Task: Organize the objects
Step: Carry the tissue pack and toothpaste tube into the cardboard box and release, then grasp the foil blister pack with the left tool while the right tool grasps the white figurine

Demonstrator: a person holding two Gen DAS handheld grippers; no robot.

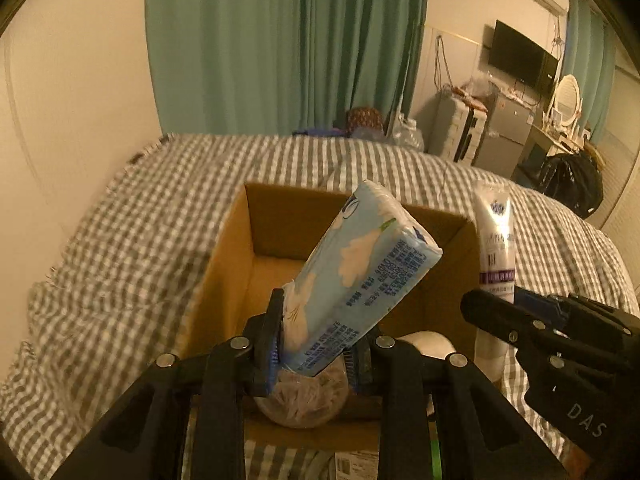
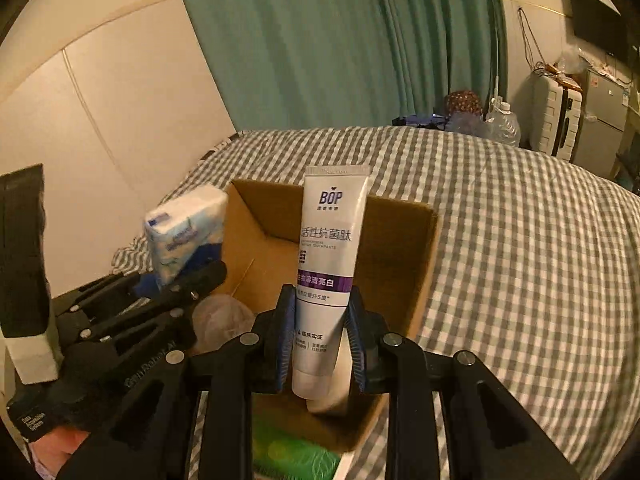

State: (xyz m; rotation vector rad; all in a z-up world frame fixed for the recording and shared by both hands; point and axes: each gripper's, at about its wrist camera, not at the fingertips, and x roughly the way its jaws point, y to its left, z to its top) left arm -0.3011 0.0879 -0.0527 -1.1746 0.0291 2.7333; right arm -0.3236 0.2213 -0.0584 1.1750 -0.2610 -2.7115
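Two grippers are hovering over an open cardboard box [image 1: 232,276] sitting on the grey-checked bedcover [image 2: 520,240], and inside the box a crumpled clear bag [image 2: 224,316] and something pale and rounded [image 1: 430,344] are lying. The left gripper [image 1: 316,344] is clamping a soft blue-and-white tissue pack [image 1: 360,276], tilting it up to the right above the box. The right gripper [image 2: 320,344] is squeezing an upright white toothpaste tube [image 2: 328,256] with a purple band.

I see a bed [image 1: 168,208] under gingham cover, teal curtains [image 1: 280,40] behind, cream walls [image 1: 72,80], wall-mounted television [image 1: 520,58], dim warm light.
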